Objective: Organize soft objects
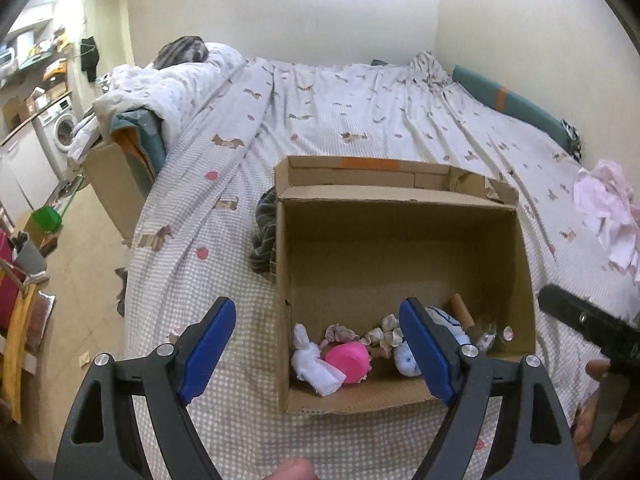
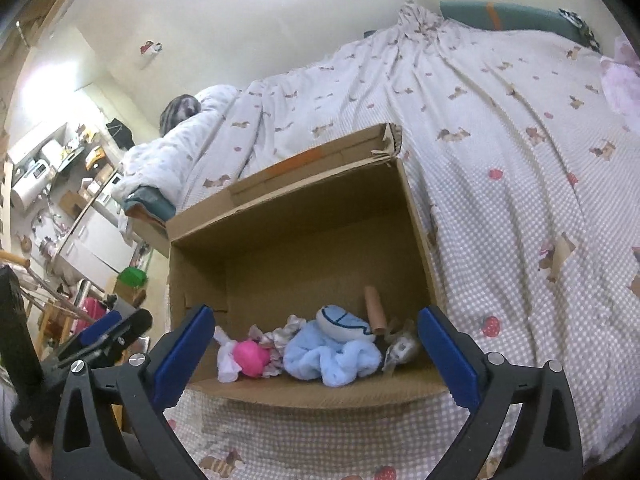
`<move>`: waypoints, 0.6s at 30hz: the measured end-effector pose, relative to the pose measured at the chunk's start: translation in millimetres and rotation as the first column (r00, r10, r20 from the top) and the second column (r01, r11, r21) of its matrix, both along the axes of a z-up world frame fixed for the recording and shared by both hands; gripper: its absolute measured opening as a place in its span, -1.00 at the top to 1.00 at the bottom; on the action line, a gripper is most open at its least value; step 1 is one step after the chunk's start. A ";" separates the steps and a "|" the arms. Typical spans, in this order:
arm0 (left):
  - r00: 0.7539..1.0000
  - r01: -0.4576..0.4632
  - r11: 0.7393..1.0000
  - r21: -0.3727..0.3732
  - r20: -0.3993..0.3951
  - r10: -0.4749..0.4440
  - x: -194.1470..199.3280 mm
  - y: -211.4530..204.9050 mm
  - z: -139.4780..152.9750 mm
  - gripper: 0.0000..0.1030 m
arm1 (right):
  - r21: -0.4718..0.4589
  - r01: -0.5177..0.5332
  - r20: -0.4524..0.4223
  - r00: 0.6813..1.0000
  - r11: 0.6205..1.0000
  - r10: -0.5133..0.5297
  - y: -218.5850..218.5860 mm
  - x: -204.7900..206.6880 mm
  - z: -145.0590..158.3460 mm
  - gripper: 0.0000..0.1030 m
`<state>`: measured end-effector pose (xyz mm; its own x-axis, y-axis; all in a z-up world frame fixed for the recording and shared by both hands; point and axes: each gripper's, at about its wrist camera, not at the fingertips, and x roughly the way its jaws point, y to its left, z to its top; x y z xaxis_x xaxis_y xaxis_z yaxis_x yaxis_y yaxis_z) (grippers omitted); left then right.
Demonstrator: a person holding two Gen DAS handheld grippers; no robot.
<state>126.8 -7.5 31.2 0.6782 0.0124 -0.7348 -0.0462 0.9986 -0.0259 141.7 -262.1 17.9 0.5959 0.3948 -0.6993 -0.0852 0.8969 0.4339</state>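
Tilting both tongs down toward the bed, I hold my left gripper [image 1: 318, 354] spread wide with nothing between its blue pads, and my right gripper [image 2: 316, 354] released just as wide, also empty. My fingers [image 1: 598, 368] show only at the picture edges, cut off. Just beyond the tips sits the open cardboard box [image 2: 412, 200] on the checked bedspread [image 2: 520, 208]. Along its near wall lie the soft things: a white cloth [image 1: 314, 362], a pink ball [image 2: 250, 358], a light blue plush [image 2: 334, 354] and a cardboard tube [image 2: 374, 306]. A small crumpled item [image 2: 400, 346] beside the tube is hard to make out. Farther off, pink-white fabric [image 1: 608, 208] lies at the bed's far right.
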 end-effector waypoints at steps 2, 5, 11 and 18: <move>1.000 -0.004 1.000 -0.008 0.004 0.004 -5.6 3.2 4.2 -0.60 | -0.013 0.001 0.011 1.000 1.000 0.000 2.3 -6.8 3.5 -1.00; 1.000 -0.005 1.000 -0.009 0.014 0.005 -16.0 6.9 10.1 -0.60 | 0.003 0.009 0.018 1.000 1.000 -0.009 1.4 -16.7 6.5 -1.00; 1.000 -0.016 1.000 -0.011 0.020 0.017 -37.4 11.8 15.7 -0.61 | -0.033 0.035 0.055 0.998 0.999 -0.033 0.3 -37.8 13.8 -1.00; 0.999 -0.017 1.000 0.000 0.033 0.017 -66.9 12.9 18.8 -0.70 | -0.069 0.035 0.073 0.997 0.997 -0.030 6.9 -61.6 16.8 -1.00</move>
<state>59.9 5.4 50.1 0.7015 0.0236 -0.7122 -0.0619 0.9977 -0.0278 80.1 -255.2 34.6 0.6573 0.3256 -0.6797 -0.0841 0.9279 0.3632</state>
